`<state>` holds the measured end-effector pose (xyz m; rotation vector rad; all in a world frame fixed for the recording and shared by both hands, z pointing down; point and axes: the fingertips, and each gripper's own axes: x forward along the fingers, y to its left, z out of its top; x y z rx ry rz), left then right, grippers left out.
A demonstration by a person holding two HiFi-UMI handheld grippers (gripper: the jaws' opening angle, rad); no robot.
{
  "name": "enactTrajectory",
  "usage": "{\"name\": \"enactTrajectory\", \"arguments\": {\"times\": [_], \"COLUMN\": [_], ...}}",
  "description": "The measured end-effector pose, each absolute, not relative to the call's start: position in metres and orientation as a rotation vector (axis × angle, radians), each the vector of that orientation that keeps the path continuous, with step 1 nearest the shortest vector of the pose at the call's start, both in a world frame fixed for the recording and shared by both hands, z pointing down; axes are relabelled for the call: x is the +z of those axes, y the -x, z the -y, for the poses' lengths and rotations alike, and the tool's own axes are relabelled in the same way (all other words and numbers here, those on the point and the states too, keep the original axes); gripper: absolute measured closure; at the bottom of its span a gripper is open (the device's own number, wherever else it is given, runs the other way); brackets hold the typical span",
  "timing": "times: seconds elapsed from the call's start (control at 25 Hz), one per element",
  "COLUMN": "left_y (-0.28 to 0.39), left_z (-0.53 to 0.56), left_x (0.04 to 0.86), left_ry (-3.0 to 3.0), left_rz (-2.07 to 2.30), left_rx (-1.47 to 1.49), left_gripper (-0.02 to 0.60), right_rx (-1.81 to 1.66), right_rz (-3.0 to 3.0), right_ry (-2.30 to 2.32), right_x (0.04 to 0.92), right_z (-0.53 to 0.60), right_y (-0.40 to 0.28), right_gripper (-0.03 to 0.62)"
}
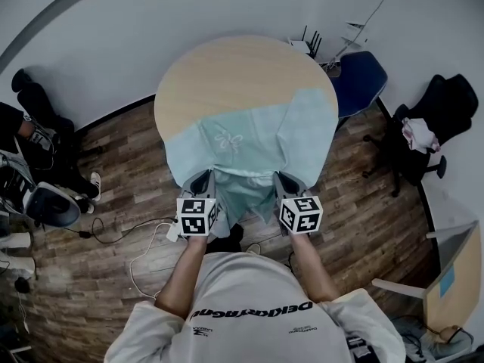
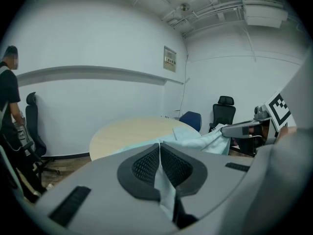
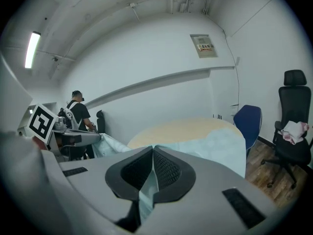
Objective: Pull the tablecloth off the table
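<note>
A pale mint tablecloth (image 1: 249, 138) covers only the near half of the round wooden table (image 1: 227, 74); its far half is bare wood. My left gripper (image 1: 203, 178) is shut on the cloth's near edge, the fabric (image 2: 164, 180) pinched between its black pads. My right gripper (image 1: 283, 180) is shut on the same edge further right, with cloth (image 3: 146, 187) caught between its pads. The cloth (image 1: 240, 191) sags in folds between the two grippers, off the table's near rim. Each gripper shows in the other's view, the right gripper (image 2: 244, 129) and the left gripper (image 3: 73, 137).
A blue chair (image 1: 357, 82) stands at the table's far right, a black office chair (image 1: 431, 127) with pink fabric further right. A person (image 3: 77, 114) stands by the wall at left near black chairs (image 1: 34, 100). Cables (image 1: 140, 240) lie on the wooden floor.
</note>
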<state>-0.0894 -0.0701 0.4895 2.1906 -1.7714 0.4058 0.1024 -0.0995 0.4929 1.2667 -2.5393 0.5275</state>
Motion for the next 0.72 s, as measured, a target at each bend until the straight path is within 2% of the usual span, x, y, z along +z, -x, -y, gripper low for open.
{"name": "enactTrajectory", "arguments": {"times": [0.72], "left_y": [0.079], "left_z": [0.024], "left_x": [0.443], "left_ry": [-2.282], "left_rz": [1.832], "left_rx": [0.299], "left_gripper": [0.563], "right_rx": [0.404], "right_rz": [2.645], "right_ry": [-1.334], "right_x": [0.438], "right_z": [0.048], "right_y": [-0.109], "right_gripper": [0.562]}}
